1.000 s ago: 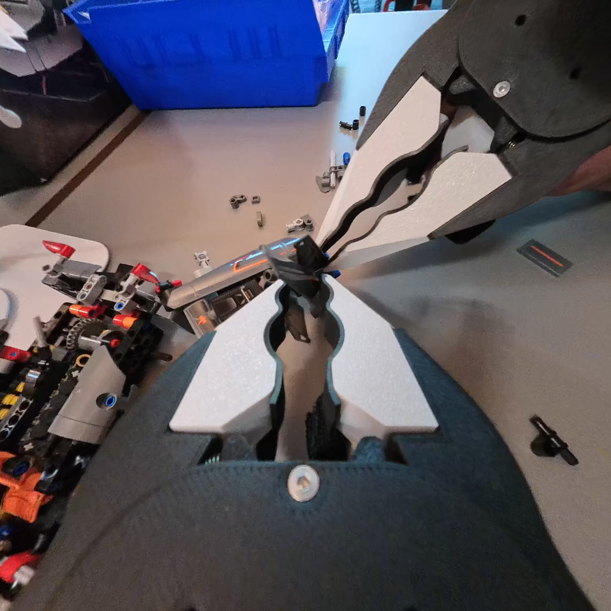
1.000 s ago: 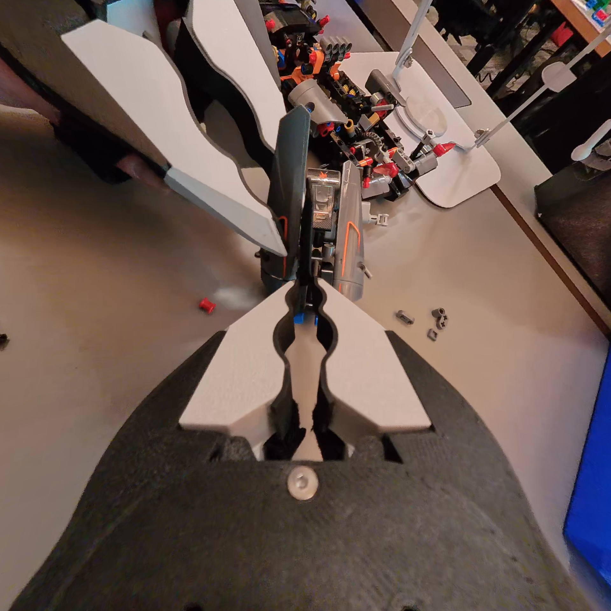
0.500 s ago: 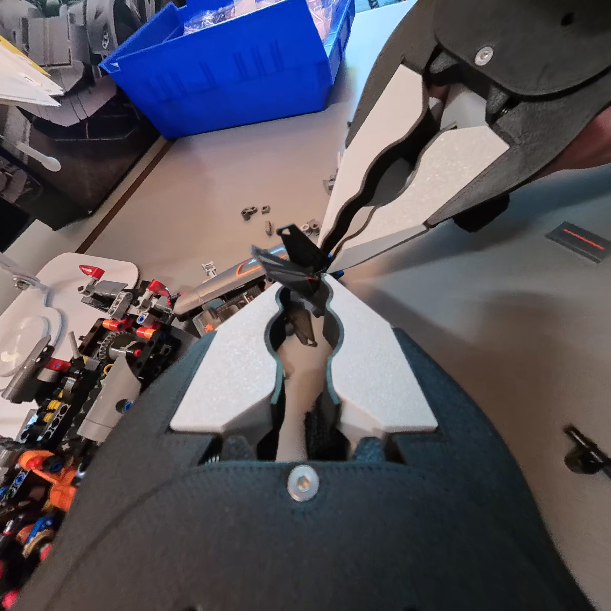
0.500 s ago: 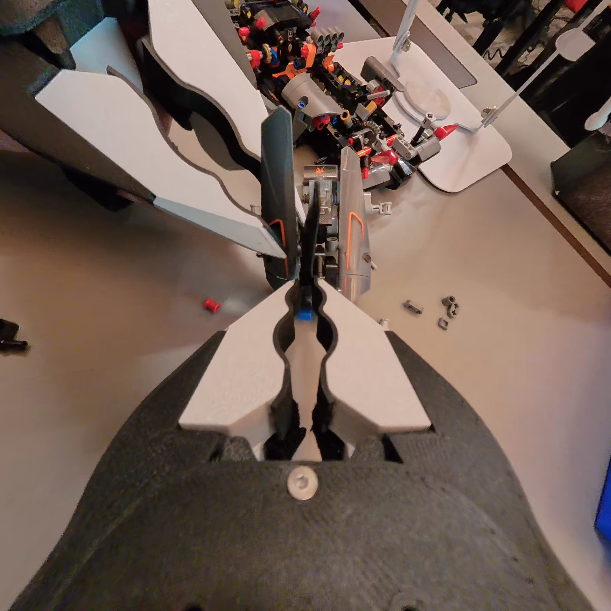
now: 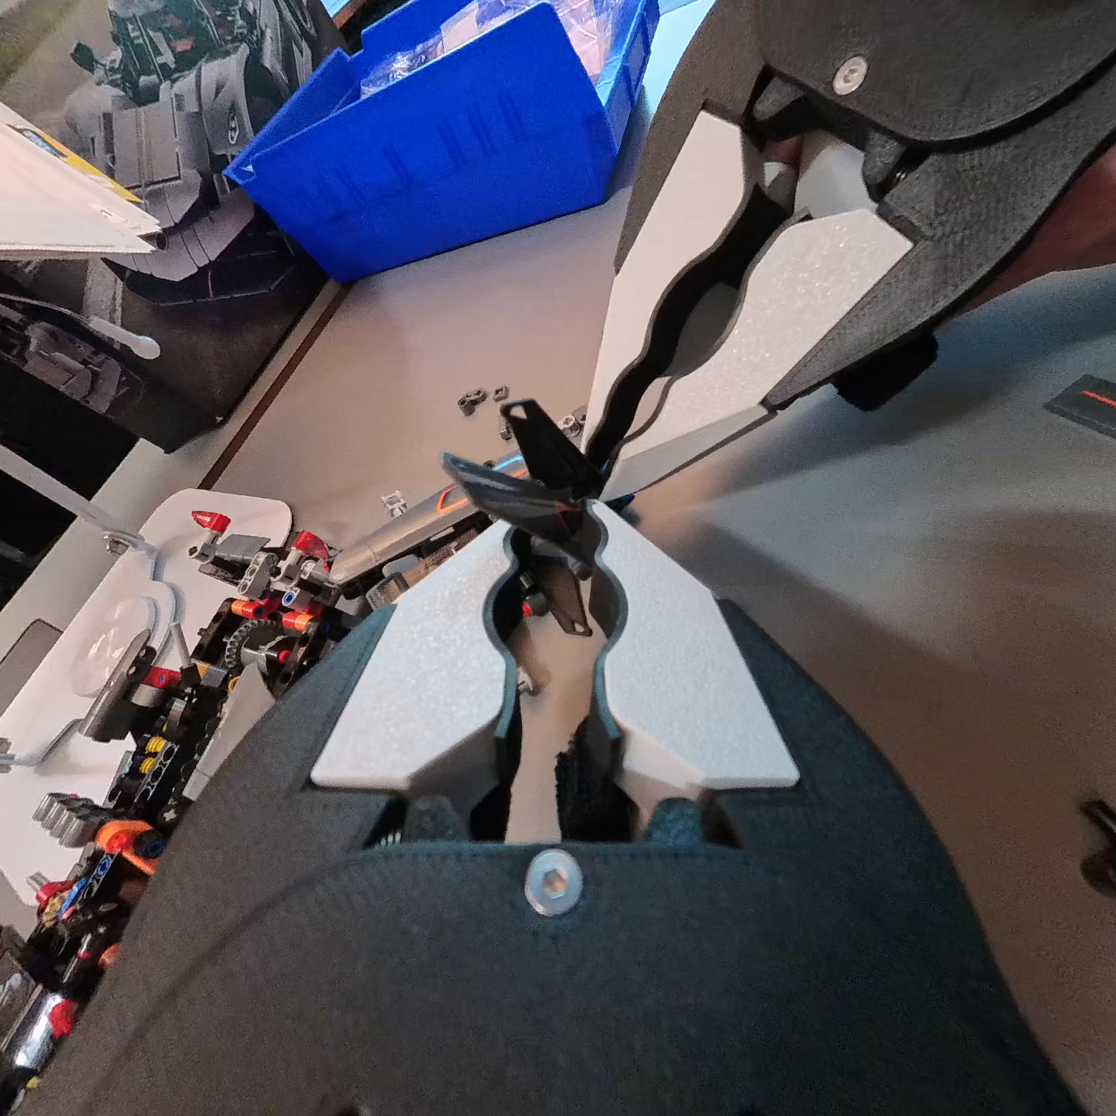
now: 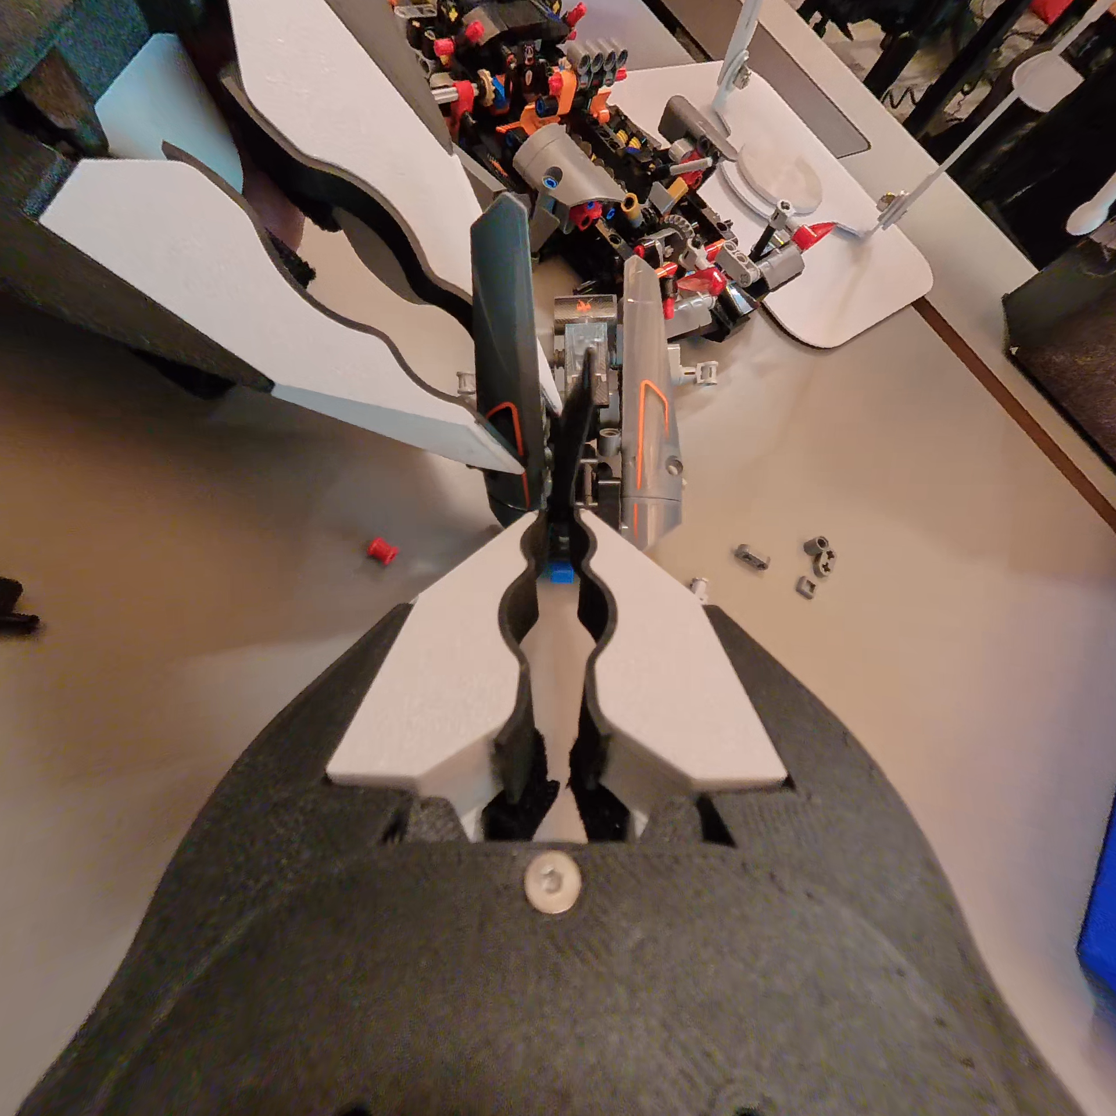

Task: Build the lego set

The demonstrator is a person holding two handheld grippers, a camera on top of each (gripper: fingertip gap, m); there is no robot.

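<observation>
In the right wrist view we record, from the left: the left gripper [image 6: 513,465] entering from ten o'clock, its fingers closed on the dark curved panel [image 6: 504,338]. The panel's long axis runs toward twelve o'clock, away from the camera, and it is held clear of the tabletop [image 6: 181,604].

At centre, the right gripper [image 6: 558,519] has its fingers pressed onto a thin black piece [image 6: 574,435] carrying a blue pin [image 6: 561,572]. That piece stands edge-on, just beside the panel's near end on its three o'clock side.

Right of both lies the grey sub-assembly [image 6: 649,410] with orange striping, resting on the tabletop, its long axis parallel to the panel. The larger model [image 6: 580,139] sits beyond, at one o'clock.

We judge that the coming move turns on closing the narrow gap between black piece and panel end. Both grippers are equally near the joint; we cannot tell whether the two parts already touch.
</observation>
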